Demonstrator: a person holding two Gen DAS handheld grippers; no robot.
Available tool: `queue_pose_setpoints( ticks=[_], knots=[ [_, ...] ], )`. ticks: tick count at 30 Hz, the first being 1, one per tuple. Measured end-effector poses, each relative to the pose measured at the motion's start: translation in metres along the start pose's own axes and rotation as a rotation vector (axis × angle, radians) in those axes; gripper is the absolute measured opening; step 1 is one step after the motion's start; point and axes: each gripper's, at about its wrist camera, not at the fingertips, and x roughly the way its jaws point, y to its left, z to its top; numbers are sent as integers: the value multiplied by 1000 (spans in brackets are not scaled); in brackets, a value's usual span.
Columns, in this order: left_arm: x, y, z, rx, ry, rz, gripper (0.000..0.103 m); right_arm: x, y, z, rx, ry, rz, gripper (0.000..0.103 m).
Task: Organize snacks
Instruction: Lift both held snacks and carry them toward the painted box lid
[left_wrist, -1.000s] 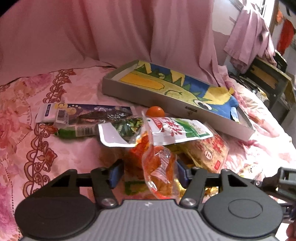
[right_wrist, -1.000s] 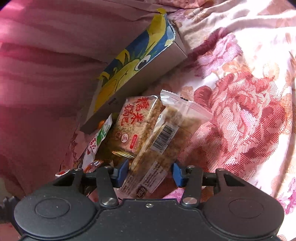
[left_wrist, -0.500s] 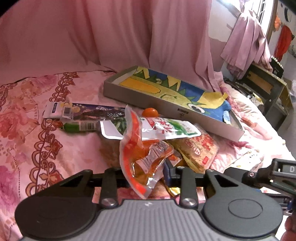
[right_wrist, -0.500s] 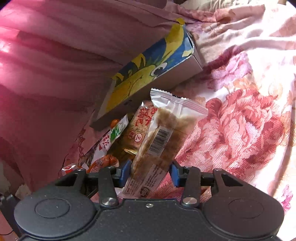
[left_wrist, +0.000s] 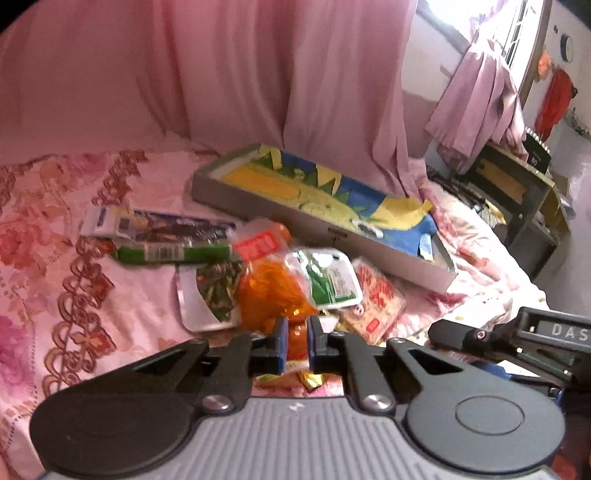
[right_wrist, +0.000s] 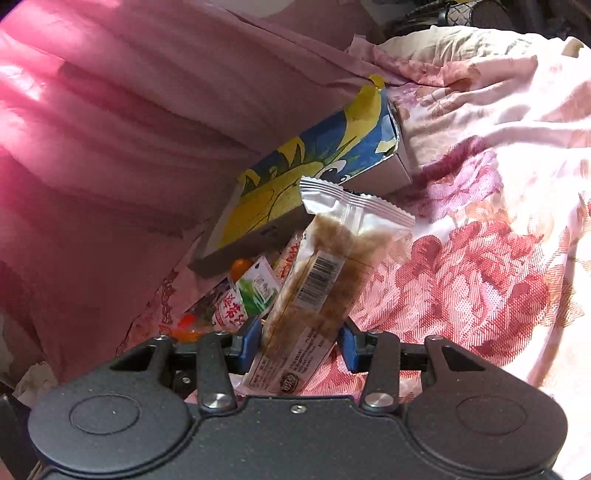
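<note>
A bed with a pink flowery sheet (left_wrist: 55, 258) holds a flat gray box (left_wrist: 325, 218) with a cartoon picture inside. Near it lie a dark long packet (left_wrist: 159, 227), a green packet (left_wrist: 166, 253), and a red cracker pack (left_wrist: 376, 299).

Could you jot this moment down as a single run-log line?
left hand-held gripper: shut on orange plastic snack pouch | right hand-held gripper: shut on clear-wrapped brown snack bar | both lifted

The right gripper (right_wrist: 300, 341) clamps a clear-wrapped brown snack bar (right_wrist: 325, 280) upright above the floral bedsheet (right_wrist: 480, 280), with the dinosaur-print box (right_wrist: 295, 184) lying farther left.
</note>
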Motion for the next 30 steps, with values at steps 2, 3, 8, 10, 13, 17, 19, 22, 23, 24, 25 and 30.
queue_pose_setpoints(
  ticks=[2, 3, 8, 10, 13, 17, 19, 22, 23, 24, 25, 30],
  knots=[
    [3, 0, -1, 1, 13, 16, 15, 0, -1, -1, 5, 5, -3, 46],
    [4, 1, -1, -5, 20, 18, 24, 0, -1, -1, 7, 6, -5, 46],
    [12, 7, 3, -25, 33, 66, 65, 2, 0, -1, 12, 13, -2, 46],
    [18, 9, 8, -27, 50, 48, 67, 3, 1, -1, 10, 15, 1, 46],
    [30, 9, 14, -30, 87, 9, 69, 5, 2, 2, -8, 5, 0, 46],
    [41, 9, 18, -49, 102, -10, 65, 4, 4, 8, -43, -34, 2, 46],
    [43, 9, 19, -51, 105, -3, 61, 4, 5, 12, -56, -57, -2, 46],
    [44, 7, 20, -36, 99, 7, 48, 5, 5, 17, -59, -74, -5, 46],
    [45, 8, 21, -39, 98, 6, 48, 5, 4, 19, -56, -79, -4, 46],
    [45, 8, 22, -51, 99, 1, 48, 5, 3, 20, -54, -82, -5, 46],
    [45, 9, 22, -58, 99, -3, 48, 5, 2, 21, -53, -85, -6, 46],
    [47, 10, 23, -54, 103, -9, 52, 6, -1, 22, -47, -83, -1, 46]
  ],
)
